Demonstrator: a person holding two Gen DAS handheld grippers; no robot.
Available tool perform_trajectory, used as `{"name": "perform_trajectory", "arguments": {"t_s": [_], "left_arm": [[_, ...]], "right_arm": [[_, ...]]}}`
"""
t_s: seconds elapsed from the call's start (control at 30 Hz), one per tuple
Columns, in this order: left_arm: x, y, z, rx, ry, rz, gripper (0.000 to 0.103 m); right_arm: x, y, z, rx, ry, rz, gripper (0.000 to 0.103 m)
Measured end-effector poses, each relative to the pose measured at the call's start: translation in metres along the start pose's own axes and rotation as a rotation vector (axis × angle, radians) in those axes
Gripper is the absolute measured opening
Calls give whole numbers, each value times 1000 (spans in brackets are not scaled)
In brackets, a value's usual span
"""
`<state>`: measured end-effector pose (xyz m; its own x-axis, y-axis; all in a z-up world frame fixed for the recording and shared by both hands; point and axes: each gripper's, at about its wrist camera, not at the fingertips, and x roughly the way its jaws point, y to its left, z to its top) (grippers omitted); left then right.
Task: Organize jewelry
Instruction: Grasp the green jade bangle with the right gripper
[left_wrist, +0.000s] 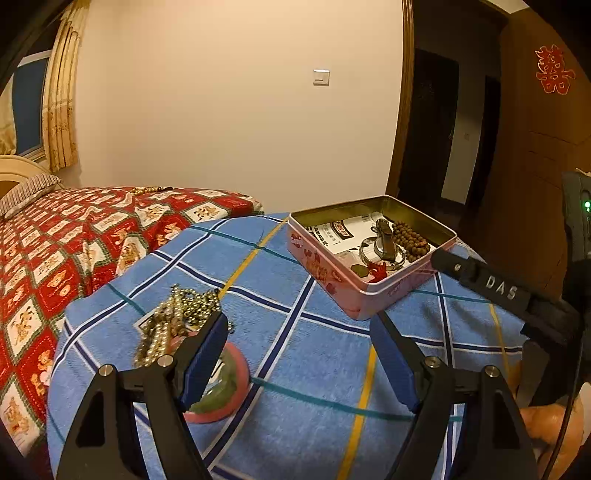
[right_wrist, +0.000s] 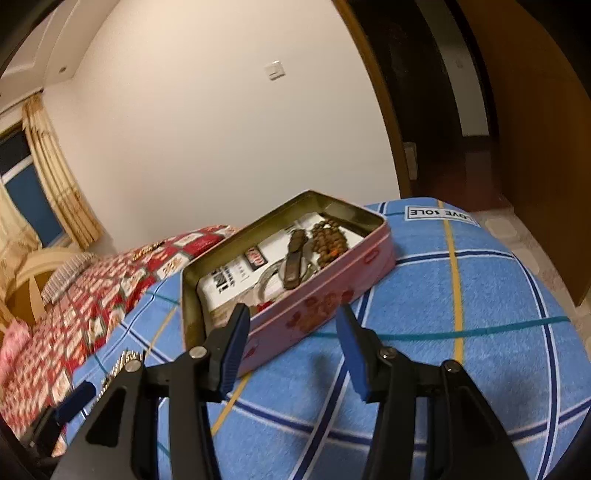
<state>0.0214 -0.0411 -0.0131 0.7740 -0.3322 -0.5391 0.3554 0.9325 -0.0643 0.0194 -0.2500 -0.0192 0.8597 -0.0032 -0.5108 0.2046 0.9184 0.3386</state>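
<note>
Two grippers: both empty, nothing between the pads.
Left gripper (left_wrist: 299, 354): jaws spread wide, low centre of its view, hanging over the blue plaid cloth (left_wrist: 314, 387).
Right gripper (right_wrist: 291, 347): jaws about half apart, low centre of its view, left pad just in front of the tin's near wall.
Gold bead chain pile (left_wrist: 177, 317): left of centre, right beside the left pad, partly lying on a pink round dish (left_wrist: 236, 373) with something green in it.
Pink rectangular metal tin (left_wrist: 332, 269): lid off, right of centre; already holds brown wooden beads (left_wrist: 410, 240), a watch and a red bit.
Handling guess: chain looks light, floppy and slippery, so it'll probably slump and snag. I'd pinch the thickest bunch, not a loose strand.
Red patterned bedspread (left_wrist: 74, 240): far left, still carrying another bead strand, upper left.
</note>
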Motion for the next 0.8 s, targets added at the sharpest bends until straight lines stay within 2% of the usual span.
{"name": "perform_trajectory", "arguments": {"t_s": [0.33, 0.67, 0.8], "left_arm": [[-23, 38, -7, -54, 2, 23, 79], [-41, 88, -14, -75, 3, 157, 79], [-43, 113, -17, -144, 15, 180, 79]], "right_arm": [[-10, 26, -16, -86, 7, 36, 53], [-15, 45, -27, -132, 25, 83, 53], [-14, 60, -33, -169, 58, 145, 52]]}}
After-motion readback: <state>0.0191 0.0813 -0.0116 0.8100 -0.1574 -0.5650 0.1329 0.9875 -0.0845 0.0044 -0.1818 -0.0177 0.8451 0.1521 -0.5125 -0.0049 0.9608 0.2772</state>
